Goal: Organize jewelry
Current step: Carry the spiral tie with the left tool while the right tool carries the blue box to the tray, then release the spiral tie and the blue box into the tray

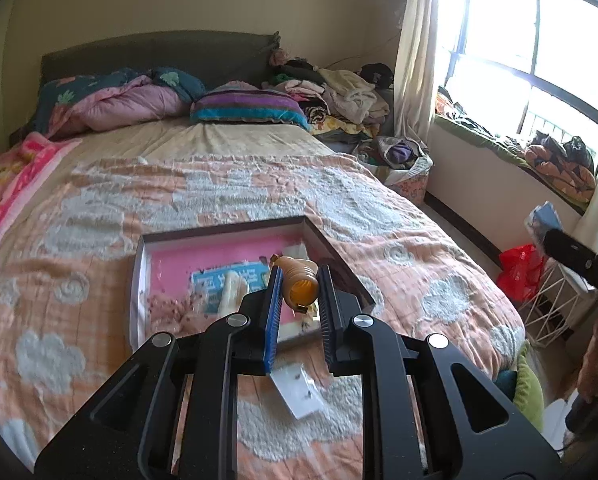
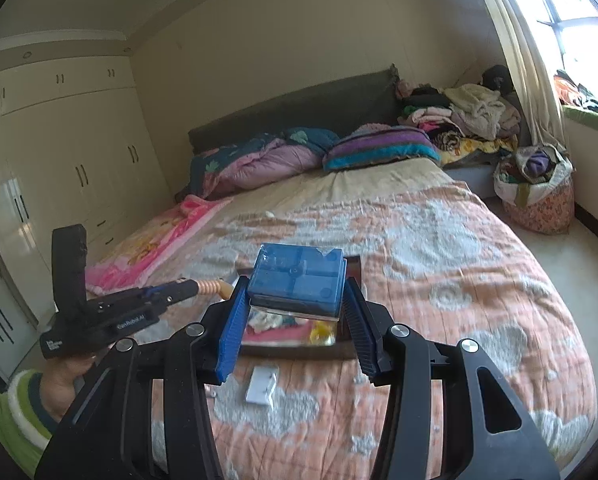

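Orange ribbed bangle (image 1: 300, 285) clenched in left tongs (image 1: 299, 300), above pink-lined tray (image 1: 219, 236) on bed (image 1: 419, 240). Blue compartment box (image 2: 297, 280) gripped by right tongs (image 2: 295, 320), over tray's 12 o'clock. Step: sorting. Next, likely: open box, lower bangle in.
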